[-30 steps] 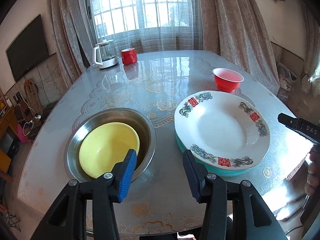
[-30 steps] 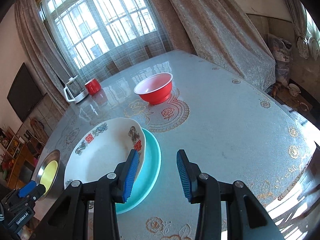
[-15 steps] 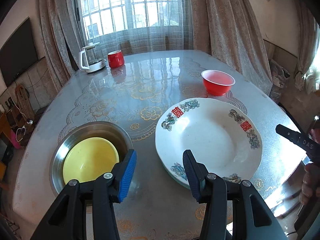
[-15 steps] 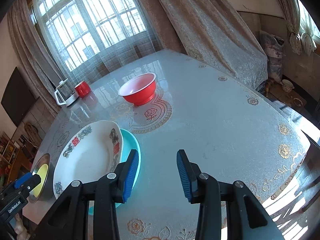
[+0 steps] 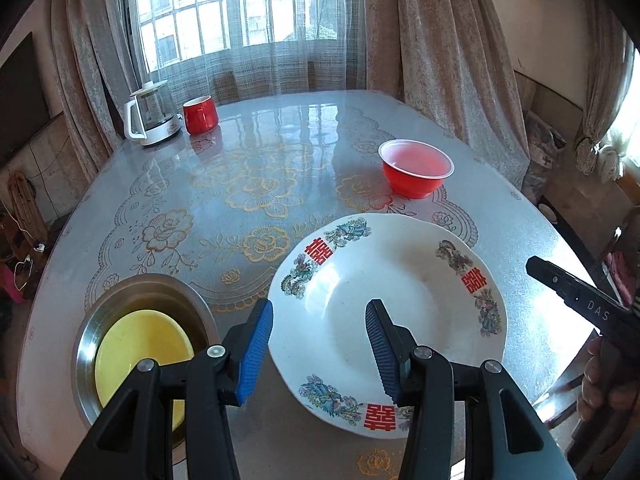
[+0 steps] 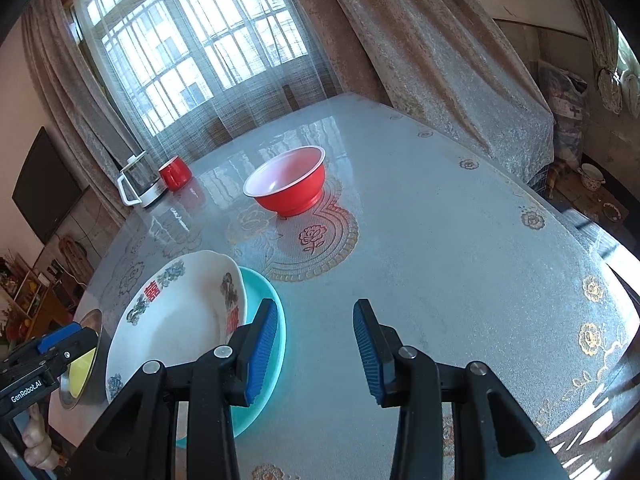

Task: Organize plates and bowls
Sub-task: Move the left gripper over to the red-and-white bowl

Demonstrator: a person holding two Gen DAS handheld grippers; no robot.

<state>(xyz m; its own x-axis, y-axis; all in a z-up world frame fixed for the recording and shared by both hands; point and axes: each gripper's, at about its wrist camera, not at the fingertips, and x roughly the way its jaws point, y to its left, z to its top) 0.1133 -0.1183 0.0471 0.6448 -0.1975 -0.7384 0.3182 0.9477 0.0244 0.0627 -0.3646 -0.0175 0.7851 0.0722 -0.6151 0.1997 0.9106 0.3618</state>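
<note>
— Where do the left tongs (image 5: 319, 344) sit?

— Above the near rim of the white plate (image 5: 400, 320), the one with red characters and flower sprays. The blue pads (image 5: 256, 354) stand apart with nothing between them; they grasp nothing.

— And the right tongs (image 6: 314, 350)?

— Parted too, empty, hanging over bare table (image 6: 460, 260) just right of the plates. The left pad overlaps the edge of the teal plate (image 6: 264, 300) in the right wrist view, but whether it touches I cannot tell.

— So the plates are stacked?

— Yes. The white plate lies on the teal one, shifted so a crescent of teal shows on its right side.

— The bowls?

— The yellow bowl (image 5: 140, 344) lies inside the steel basin (image 5: 132, 292) at the near left of the table, beside the white plate. The red bowl (image 5: 416, 168) stands alone, upright, farther back, well apart from the stack.

— Anything else on the table?

— At the far end by the curtained window (image 5: 240, 12), a glass kettle (image 5: 150, 118) with a white handle, and a red mug (image 5: 200, 114) just beside it.

— Can you see the person?

— Only a hand (image 6: 38, 442) on the left tool, low in the right wrist view.
</note>
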